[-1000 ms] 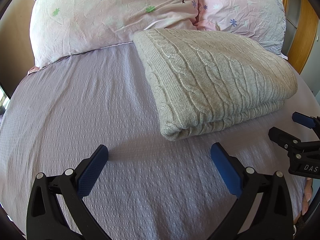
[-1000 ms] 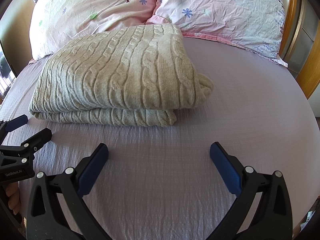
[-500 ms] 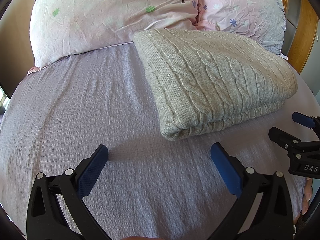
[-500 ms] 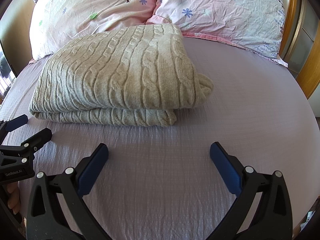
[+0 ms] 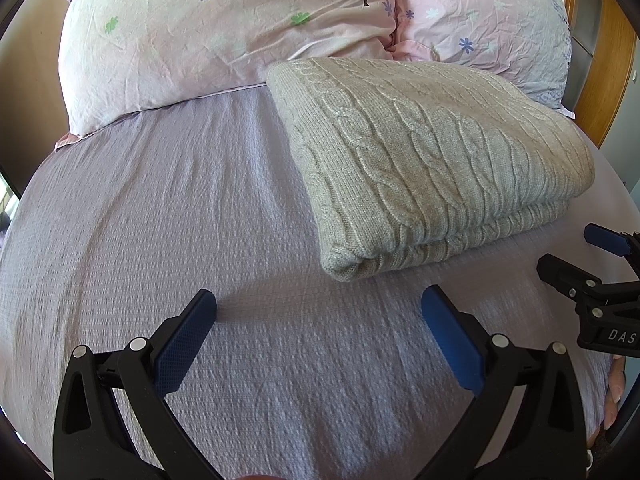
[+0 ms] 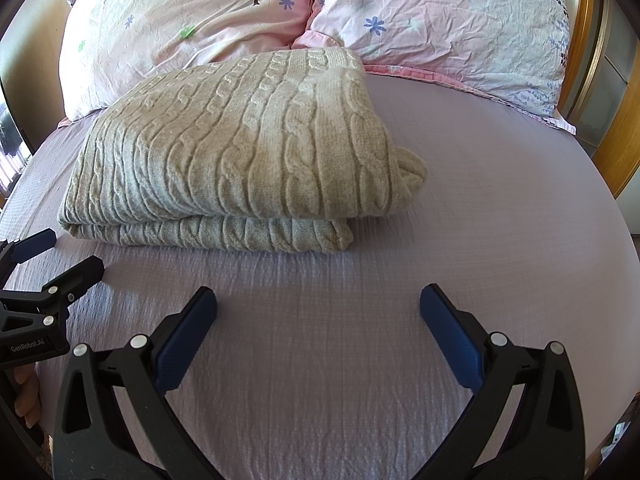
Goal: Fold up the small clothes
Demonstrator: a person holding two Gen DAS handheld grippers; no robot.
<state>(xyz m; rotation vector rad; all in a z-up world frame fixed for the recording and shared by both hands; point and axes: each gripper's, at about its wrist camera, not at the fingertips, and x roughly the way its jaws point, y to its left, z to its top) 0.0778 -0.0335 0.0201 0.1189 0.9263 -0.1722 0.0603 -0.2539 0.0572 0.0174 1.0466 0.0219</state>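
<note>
Both grippers, left gripper (image 5: 318,310) and right gripper (image 6: 318,306), hang wide apart, empty, near the folded sweater (image 6: 236,156). Looks finished to me; if anything, tuck that bulging right corner under gently, without dragging the bedsheet (image 6: 500,208).

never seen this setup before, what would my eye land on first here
Most likely the folded grey cable-knit sweater, lying on the lilac bedsheet in front of two pink flowered pillows. Next, the blue-padded grippers low in each view: the left gripper and right gripper are both wide open over bare sheet, short of the sweater and touching nothing.
</note>
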